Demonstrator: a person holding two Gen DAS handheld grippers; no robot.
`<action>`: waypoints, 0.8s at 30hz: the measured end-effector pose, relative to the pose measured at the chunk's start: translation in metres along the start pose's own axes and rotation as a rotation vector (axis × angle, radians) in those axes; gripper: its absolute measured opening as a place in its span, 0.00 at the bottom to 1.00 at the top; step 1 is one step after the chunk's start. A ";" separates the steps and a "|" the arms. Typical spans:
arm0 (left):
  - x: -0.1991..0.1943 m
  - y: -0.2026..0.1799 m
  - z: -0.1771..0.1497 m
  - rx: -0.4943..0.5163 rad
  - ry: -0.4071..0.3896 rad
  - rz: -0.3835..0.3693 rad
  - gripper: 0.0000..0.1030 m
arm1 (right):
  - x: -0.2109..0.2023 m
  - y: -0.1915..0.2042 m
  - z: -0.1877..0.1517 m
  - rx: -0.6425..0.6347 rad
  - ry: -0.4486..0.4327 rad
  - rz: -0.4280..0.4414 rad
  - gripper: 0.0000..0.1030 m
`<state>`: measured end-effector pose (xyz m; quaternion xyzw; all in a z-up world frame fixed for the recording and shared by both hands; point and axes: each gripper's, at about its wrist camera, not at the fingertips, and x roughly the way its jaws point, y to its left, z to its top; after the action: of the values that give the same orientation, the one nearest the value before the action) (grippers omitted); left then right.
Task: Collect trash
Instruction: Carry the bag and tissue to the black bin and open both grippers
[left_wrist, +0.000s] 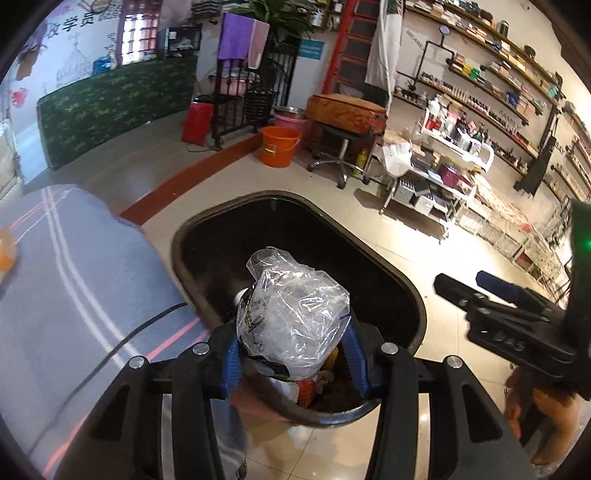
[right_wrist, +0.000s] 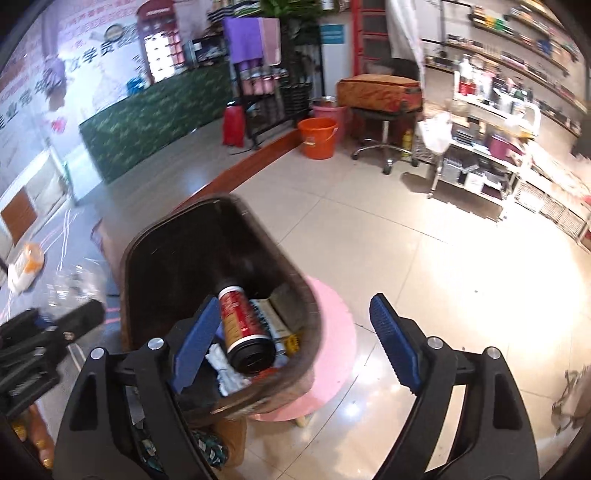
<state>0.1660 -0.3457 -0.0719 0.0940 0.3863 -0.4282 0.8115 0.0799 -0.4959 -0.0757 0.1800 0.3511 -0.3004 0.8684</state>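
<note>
In the left wrist view my left gripper (left_wrist: 293, 356) is shut on a crumpled clear plastic bag (left_wrist: 295, 314), its blue pads pressing both sides. It hangs over the near end of a dark oval trash bin (left_wrist: 406, 284). My right gripper (left_wrist: 465, 282) shows at the right edge, beside the bin. In the right wrist view my right gripper (right_wrist: 295, 343) stands open and wide, nothing between its pads. Below it, in the bin (right_wrist: 155, 236), lies a red can (right_wrist: 242, 325) with a black end among papers. My left gripper (right_wrist: 70, 317) is blurred at the left.
The bin stands on a pink round stool (right_wrist: 332, 332) on a tiled floor. A grey-blue striped cloth (left_wrist: 74, 277) covers a surface to the left, with an orange-white packet (right_wrist: 26, 264) on it. Farther off are an orange bucket (left_wrist: 279, 146), a swivel stool (left_wrist: 340, 147) and a white cart (left_wrist: 443, 173).
</note>
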 end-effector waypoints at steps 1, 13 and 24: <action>0.008 -0.004 0.001 0.007 0.014 -0.003 0.45 | -0.002 -0.006 0.001 0.005 -0.005 -0.011 0.80; 0.060 -0.015 0.001 0.023 0.146 -0.029 0.51 | -0.002 -0.032 -0.002 0.060 -0.001 -0.033 0.80; 0.057 -0.011 -0.005 -0.009 0.137 -0.055 0.88 | -0.003 -0.039 0.001 0.087 -0.015 -0.047 0.80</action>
<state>0.1736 -0.3856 -0.1132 0.1089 0.4455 -0.4409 0.7715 0.0531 -0.5243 -0.0770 0.2070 0.3353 -0.3368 0.8551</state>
